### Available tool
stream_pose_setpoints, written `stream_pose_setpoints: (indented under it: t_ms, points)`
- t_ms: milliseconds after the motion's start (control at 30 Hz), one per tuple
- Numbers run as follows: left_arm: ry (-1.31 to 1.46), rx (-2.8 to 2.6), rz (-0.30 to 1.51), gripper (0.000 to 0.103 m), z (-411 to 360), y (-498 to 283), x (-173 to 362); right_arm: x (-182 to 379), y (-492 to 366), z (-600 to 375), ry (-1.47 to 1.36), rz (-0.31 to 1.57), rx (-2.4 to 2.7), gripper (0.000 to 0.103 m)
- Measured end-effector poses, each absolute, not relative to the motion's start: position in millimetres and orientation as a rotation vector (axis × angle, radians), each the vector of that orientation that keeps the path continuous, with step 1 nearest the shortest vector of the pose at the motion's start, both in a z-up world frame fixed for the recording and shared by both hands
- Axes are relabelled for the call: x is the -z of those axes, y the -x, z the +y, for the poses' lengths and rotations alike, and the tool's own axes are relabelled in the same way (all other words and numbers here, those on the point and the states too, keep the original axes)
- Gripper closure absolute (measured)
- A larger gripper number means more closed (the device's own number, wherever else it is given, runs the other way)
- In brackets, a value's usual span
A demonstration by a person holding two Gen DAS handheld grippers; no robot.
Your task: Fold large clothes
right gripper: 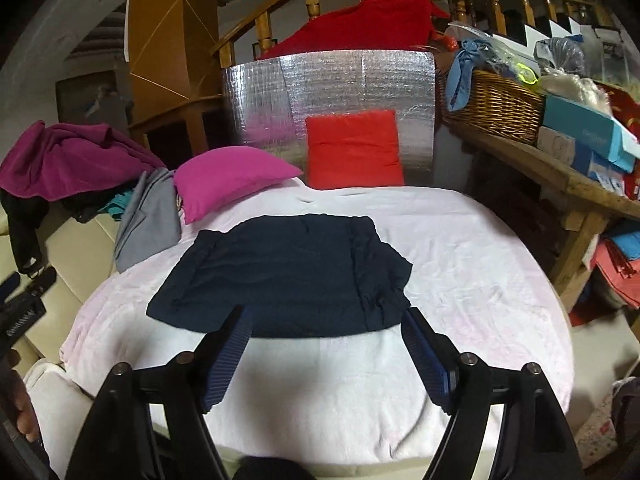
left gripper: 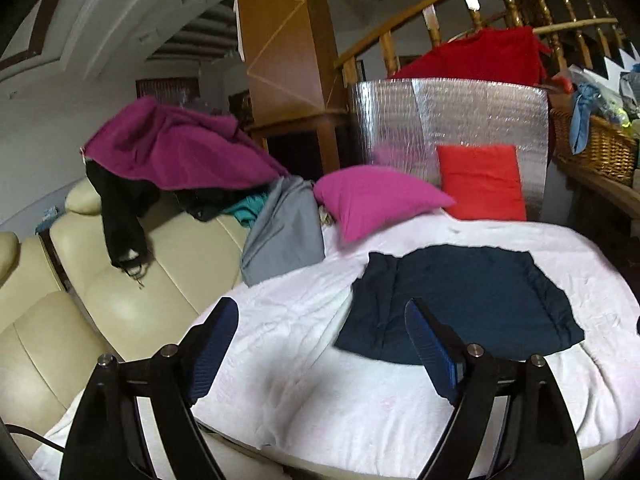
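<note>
A dark navy garment (left gripper: 460, 300) (right gripper: 288, 272) lies folded flat into a rough rectangle on a pale pink-white blanket (left gripper: 320, 400) (right gripper: 460, 280). My left gripper (left gripper: 322, 306) hangs above the blanket, open, with nothing between its blue-padded fingers. Its right finger overlaps the garment's near left edge in the picture. My right gripper (right gripper: 326, 314) is also open and empty. It hovers over the garment's near edge without touching the cloth.
A pink pillow (right gripper: 228, 180), a red pillow (right gripper: 354, 148) and a silver foil panel (right gripper: 360, 80) stand at the back. A grey cloth (left gripper: 284, 228) and a magenta garment (left gripper: 172, 148) drape a cream sofa (left gripper: 120, 280) on the left. A wicker basket (right gripper: 496, 108) sits on a wooden shelf to the right.
</note>
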State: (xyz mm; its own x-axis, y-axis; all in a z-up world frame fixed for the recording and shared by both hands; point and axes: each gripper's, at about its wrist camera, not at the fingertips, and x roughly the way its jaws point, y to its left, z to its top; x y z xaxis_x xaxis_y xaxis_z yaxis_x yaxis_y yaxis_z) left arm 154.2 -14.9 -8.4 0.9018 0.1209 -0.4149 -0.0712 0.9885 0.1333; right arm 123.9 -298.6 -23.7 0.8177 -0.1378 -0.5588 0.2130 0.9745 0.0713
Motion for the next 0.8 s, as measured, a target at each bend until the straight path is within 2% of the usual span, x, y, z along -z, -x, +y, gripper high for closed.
stream_pose_setpoints:
  t_ms: [233,267,300,333,800]
  points:
    - [-0.118,-0.097,0.372,0.016,-20.6,-108.4,-21.4,4.0,-86.5,-291.6,-0.141,0.537,0.213,0.017]
    - [-0.119,-0.096,0.365,0.014,-21.1,-102.9,-24.8,1.0,-81.5,-291.1,-0.141,0.529,0.211,0.017]
    - [-0.117,-0.096,0.360,0.007,-21.7,-99.4,-26.7,-2.6,-74.8,-289.8,-0.142,0.518,0.212,0.017]
    - [-0.111,-0.094,0.343,0.006,-22.0,-91.4,-31.5,-4.9,-70.3,-288.5,-0.142,0.512,0.214,0.017]
    - [-0.099,-0.025,0.294,0.005,-19.0,-46.4,-57.9,-21.7,-25.4,-265.4,-0.150,0.474,0.220,0.016]
